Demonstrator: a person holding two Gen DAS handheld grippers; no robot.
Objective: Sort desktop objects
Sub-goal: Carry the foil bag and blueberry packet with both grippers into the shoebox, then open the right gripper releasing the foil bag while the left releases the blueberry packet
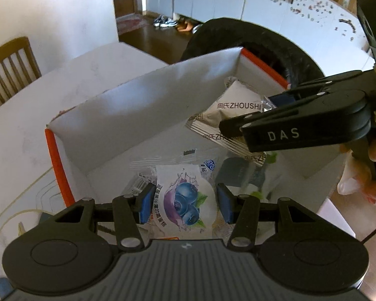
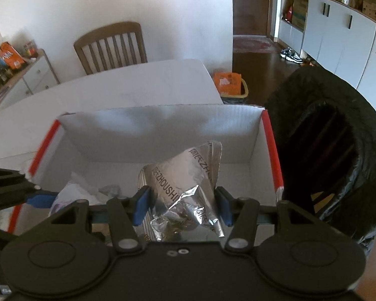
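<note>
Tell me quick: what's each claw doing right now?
Left claw: shut on the blueberry snack packet.
Right claw: shut on the silver Zhoushi packet.

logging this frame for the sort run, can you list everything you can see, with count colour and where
blueberry snack packet: 1, white with purple fruit print, between the left gripper's pads over the box
ZHOUSHI snack packet: 1, silver foil, between the right gripper's pads over the box
cardboard box: 1, white inside with orange-red edges, on the table, more wrappers inside
table: 1, white
wooden chair: 1, brown, behind the table
bin bag: 1, black, right of the box
left gripper: black, blue pads
right gripper: black, blue pads
</note>
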